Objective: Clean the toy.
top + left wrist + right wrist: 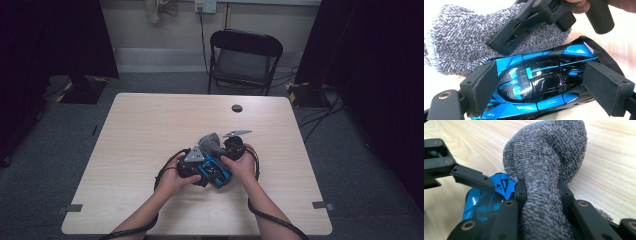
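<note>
The car (541,82) is clamped across its body by the left gripper (544,87), right at the table's (150,130) middle. The cloth (549,182) is pinched tight in the right gripper (541,192) and pressed just behind the car. Biggest risk, probably: the glossy shell could be squeezed out sideways, since only narrow strips of it are caught by the pads (485,85). Loose cloth could also get snagged on the rear wing, or dragged under the left pad, so the wiping gets fouled.
</note>
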The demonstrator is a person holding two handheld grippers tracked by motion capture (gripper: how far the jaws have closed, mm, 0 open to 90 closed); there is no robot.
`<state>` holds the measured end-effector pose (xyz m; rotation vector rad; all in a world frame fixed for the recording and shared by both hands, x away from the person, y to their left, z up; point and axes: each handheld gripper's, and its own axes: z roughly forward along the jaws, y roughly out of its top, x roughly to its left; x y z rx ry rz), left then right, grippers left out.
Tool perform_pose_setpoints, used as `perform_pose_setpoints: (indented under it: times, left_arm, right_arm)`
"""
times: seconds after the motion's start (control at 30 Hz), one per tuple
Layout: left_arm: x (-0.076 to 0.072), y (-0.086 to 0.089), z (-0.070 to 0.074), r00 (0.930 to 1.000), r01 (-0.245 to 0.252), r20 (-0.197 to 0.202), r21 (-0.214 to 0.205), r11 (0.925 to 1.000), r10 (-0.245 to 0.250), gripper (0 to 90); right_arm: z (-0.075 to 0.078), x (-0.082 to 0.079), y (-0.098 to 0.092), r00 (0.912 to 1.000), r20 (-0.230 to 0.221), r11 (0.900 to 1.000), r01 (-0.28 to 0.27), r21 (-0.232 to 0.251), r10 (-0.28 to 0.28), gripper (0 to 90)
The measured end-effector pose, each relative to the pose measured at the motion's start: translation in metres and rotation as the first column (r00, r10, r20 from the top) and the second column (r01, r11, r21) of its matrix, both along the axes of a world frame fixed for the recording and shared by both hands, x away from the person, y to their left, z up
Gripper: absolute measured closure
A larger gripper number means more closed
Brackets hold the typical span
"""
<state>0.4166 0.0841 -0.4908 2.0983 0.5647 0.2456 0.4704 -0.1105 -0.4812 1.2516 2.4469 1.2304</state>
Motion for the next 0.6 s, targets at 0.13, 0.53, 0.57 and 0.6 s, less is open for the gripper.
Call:
perform_pose_setpoints:
  times: [0.13, 0.53, 0.57, 0.6]
  left_arm:
    - [0.000, -0.001, 0.000, 1.0000, 0.004, -0.003, -0.001, 1.0000, -0.004, 13.1]
    - [0.000, 0.000, 0.000, 1.0000, 0.009, -0.003, -0.002, 1.0000, -0.009, 13.1]
    - [0.000, 0.000, 0.000, 1.0000, 0.008, -0.003, -0.003, 1.0000, -0.008, 13.1]
    - [0.000, 0.000, 0.000, 1.0000, 0.007, -0.003, -0.001, 1.0000, -0.007, 13.1]
  right_arm:
    - [0.001, -0.003, -0.003, 1.0000, -0.004, 1.0000, -0.005, 0.005, 0.005, 69.2]
    - [0.002, -0.015, -0.017, 0.9999, -0.005, 0.9998, -0.013, 0.014, 0.013, 69.2]
    - [0.002, -0.016, -0.018, 0.9999, -0.009, 0.9998, -0.011, 0.015, 0.011, 69.2]
    - [0.001, -0.017, -0.020, 0.9999, -0.012, 0.9998, -0.012, 0.017, 0.012, 69.2]
